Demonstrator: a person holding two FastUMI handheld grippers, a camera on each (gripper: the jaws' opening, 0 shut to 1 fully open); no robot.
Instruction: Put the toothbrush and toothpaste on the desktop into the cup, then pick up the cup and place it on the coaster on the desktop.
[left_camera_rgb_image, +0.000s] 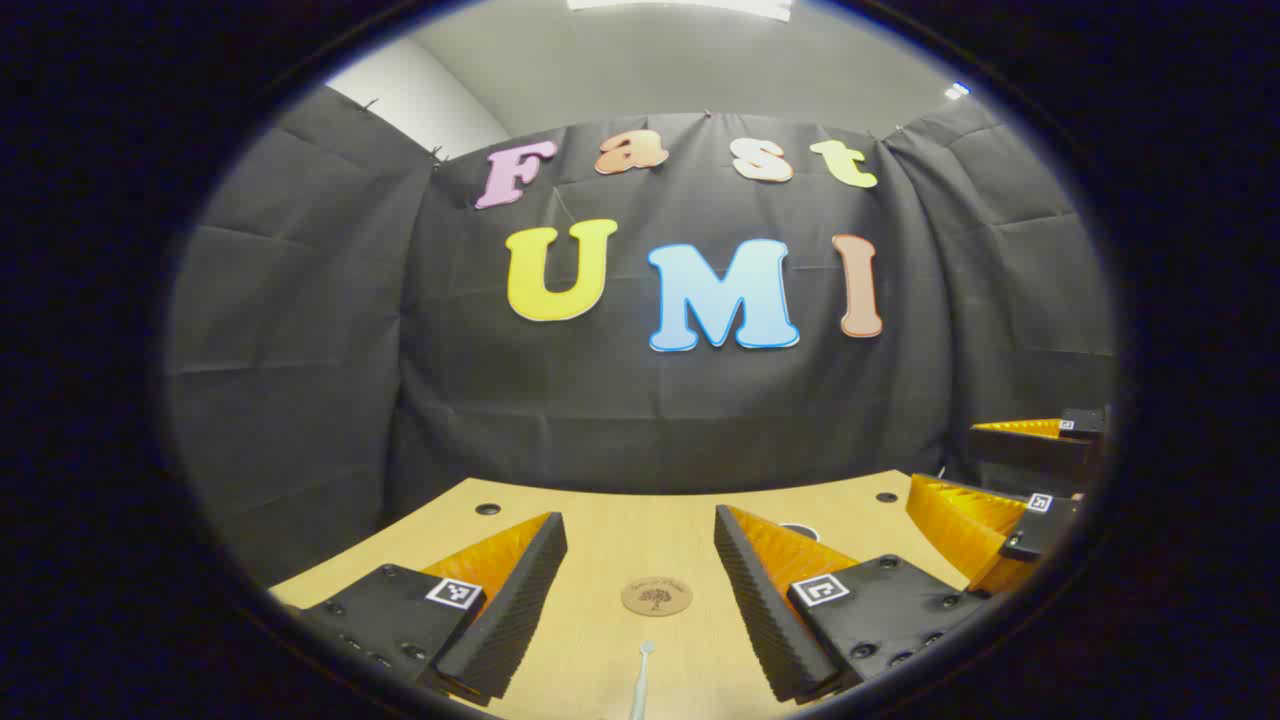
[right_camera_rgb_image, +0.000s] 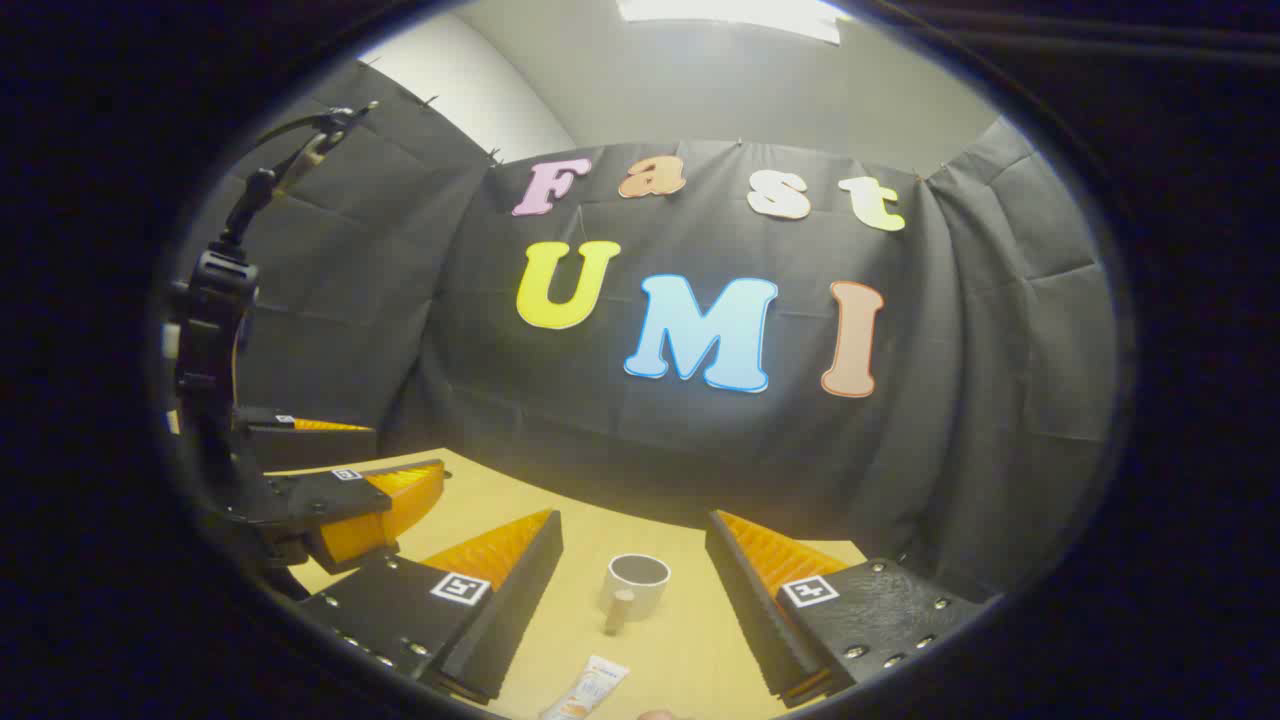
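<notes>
Left gripper view, left tool (left_camera_rgb_image: 640, 575) spread over coaster (left_camera_rgb_image: 656, 597), right tool (right_camera_rgb_image: 634, 570) spread around cup (right_camera_rgb_image: 636, 584)

Light wooden desktop (left_camera_rgb_image: 600, 540) carries round coaster (left_camera_rgb_image: 656, 597), toothbrush (left_camera_rgb_image: 640, 685), white cup (right_camera_rgb_image: 637, 585), toothpaste tube (right_camera_rgb_image: 588, 692).

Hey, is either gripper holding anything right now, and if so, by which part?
Nothing is held. The left gripper is open above the toothbrush and coaster; the right gripper is open, with the cup and toothpaste untouched.
</notes>
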